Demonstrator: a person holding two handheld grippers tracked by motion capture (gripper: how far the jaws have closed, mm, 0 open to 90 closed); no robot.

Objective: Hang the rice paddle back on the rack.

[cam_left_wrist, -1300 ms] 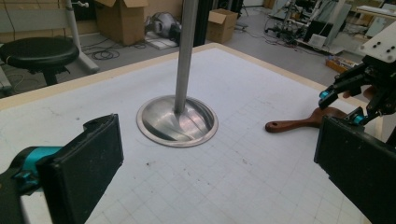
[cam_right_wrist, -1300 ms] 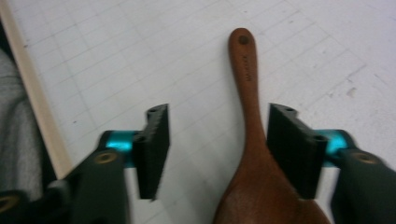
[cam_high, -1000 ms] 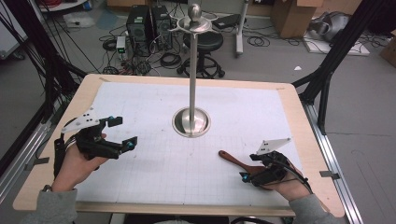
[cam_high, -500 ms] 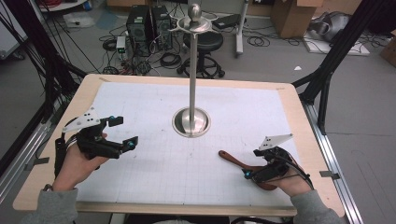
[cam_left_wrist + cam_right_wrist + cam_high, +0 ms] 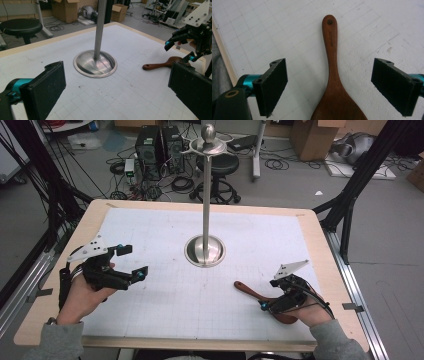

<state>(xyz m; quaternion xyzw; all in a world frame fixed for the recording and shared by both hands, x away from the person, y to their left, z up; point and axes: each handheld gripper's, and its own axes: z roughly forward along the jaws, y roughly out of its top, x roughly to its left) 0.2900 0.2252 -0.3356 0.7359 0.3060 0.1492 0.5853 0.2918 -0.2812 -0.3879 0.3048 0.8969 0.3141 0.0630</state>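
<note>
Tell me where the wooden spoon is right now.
In the high view the wooden spoon lies flat on the table's near right, right of the metal stand's base, its neck between the open right gripper jaws, untouched.

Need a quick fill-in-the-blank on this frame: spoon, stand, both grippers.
1. The wooden spoon lies flat between the jaws of the ____ gripper.
2. Those jaws stand ____, clear of the spoon.
3. The metal stand rises from the ____ of the table.
4. The left gripper holds ____.

Missing words: right; open; middle; nothing
</note>
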